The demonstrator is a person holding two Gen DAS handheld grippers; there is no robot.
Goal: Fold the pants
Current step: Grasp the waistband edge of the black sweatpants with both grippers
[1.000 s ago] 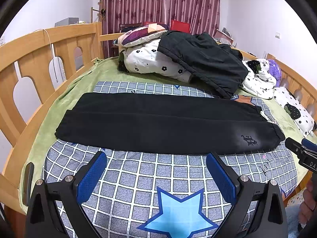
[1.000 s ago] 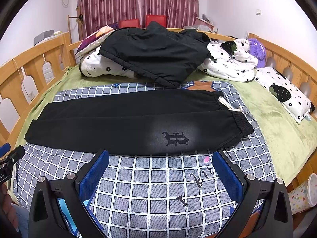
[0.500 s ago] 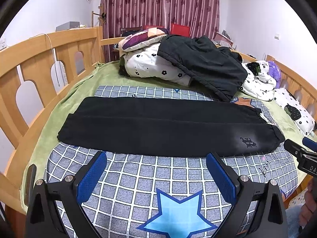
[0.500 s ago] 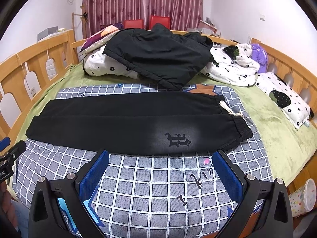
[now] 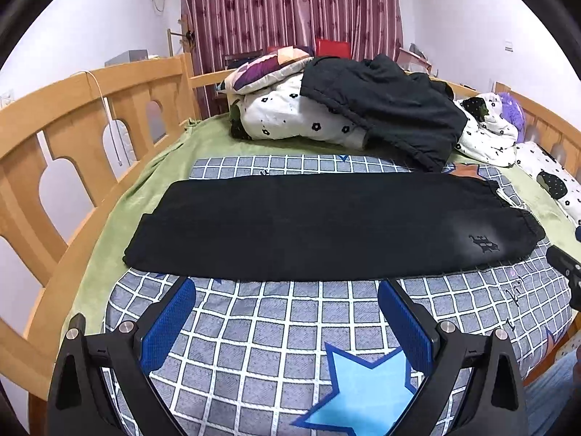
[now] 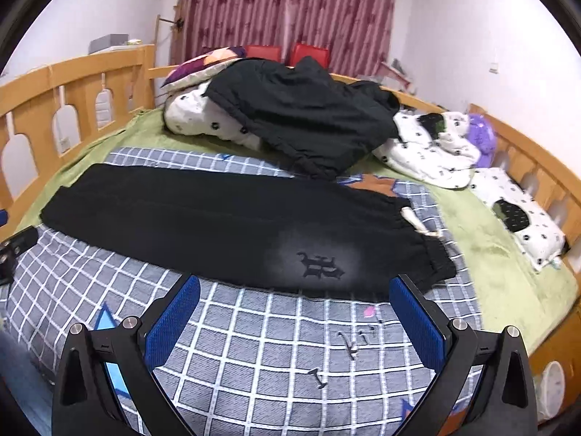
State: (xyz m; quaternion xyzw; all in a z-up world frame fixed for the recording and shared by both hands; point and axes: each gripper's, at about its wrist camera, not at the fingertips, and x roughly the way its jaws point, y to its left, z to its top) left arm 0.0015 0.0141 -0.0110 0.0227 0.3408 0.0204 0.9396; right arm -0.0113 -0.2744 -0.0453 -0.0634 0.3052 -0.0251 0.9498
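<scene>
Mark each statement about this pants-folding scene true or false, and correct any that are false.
1. The black pants lie flat on the checked blanket. True.
2. The left gripper is shut on the pants. False: its fingers are spread apart over the blanket, short of the pants.
3. A printed emblem sits near the waistband end. True.
4. The right gripper is lifting a pant leg. False: it is open and holds nothing.
5. The curtain is green. False: it is dark red.

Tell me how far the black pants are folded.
Folded once lengthwise: the black pants lie flat as one long strip, legs stacked; no crosswise fold.
</scene>
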